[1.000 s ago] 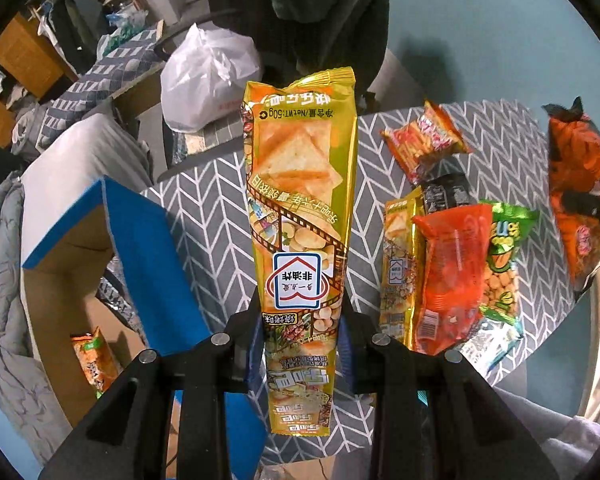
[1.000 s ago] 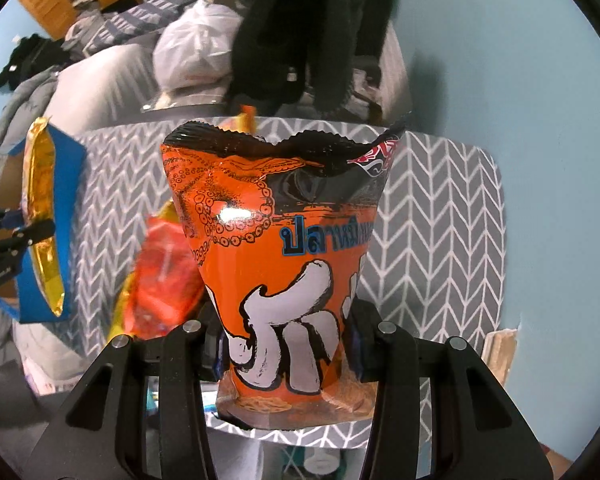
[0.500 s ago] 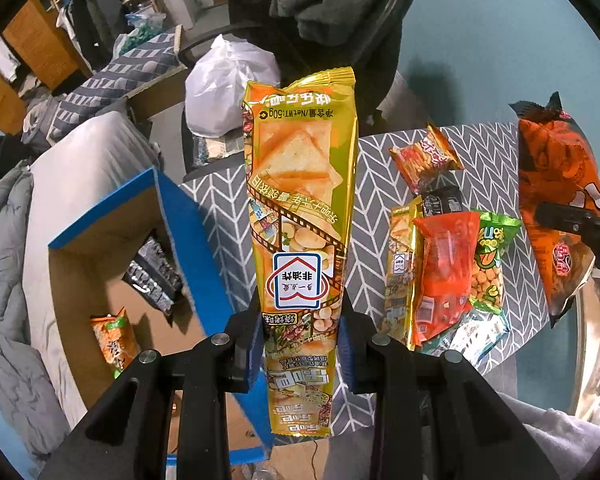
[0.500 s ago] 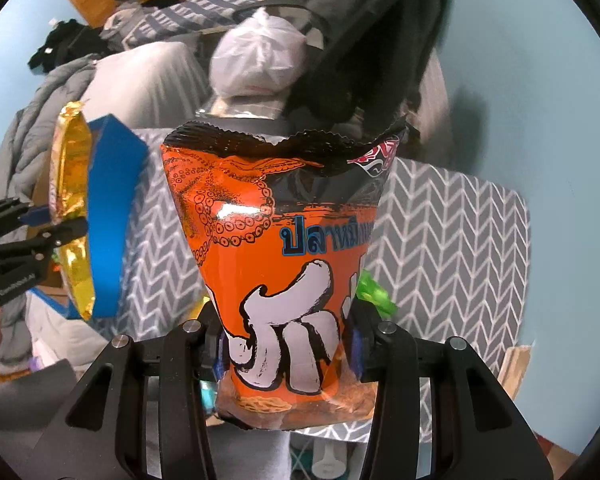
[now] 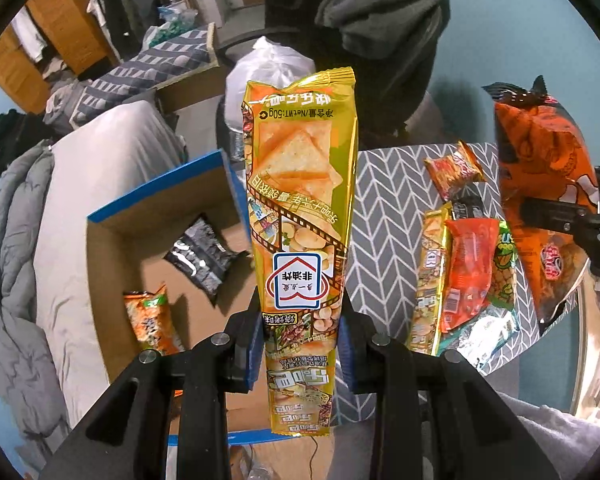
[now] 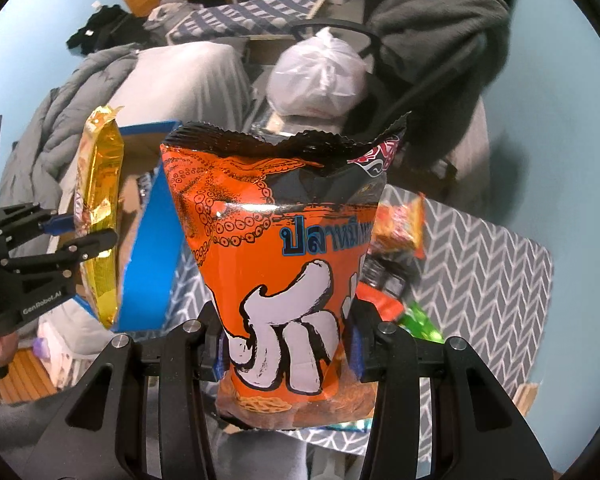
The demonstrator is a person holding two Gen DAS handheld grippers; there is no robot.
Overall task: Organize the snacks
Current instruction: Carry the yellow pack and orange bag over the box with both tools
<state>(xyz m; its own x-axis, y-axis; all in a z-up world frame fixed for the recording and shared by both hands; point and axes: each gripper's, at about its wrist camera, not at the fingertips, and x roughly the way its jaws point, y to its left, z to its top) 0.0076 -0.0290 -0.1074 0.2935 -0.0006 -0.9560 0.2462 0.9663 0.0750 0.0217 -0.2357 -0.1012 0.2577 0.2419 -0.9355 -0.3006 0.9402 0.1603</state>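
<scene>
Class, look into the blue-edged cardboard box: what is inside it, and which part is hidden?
Inside the box lie a black packet and an orange packet. The yellow packet and left gripper cover its right and near parts.

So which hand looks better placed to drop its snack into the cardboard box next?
Probably the left. Its jaws grip the yellow cracker pack right beside the open cardboard box. The right gripper's orange squid snack bag hangs over the table, further from the box.
</scene>
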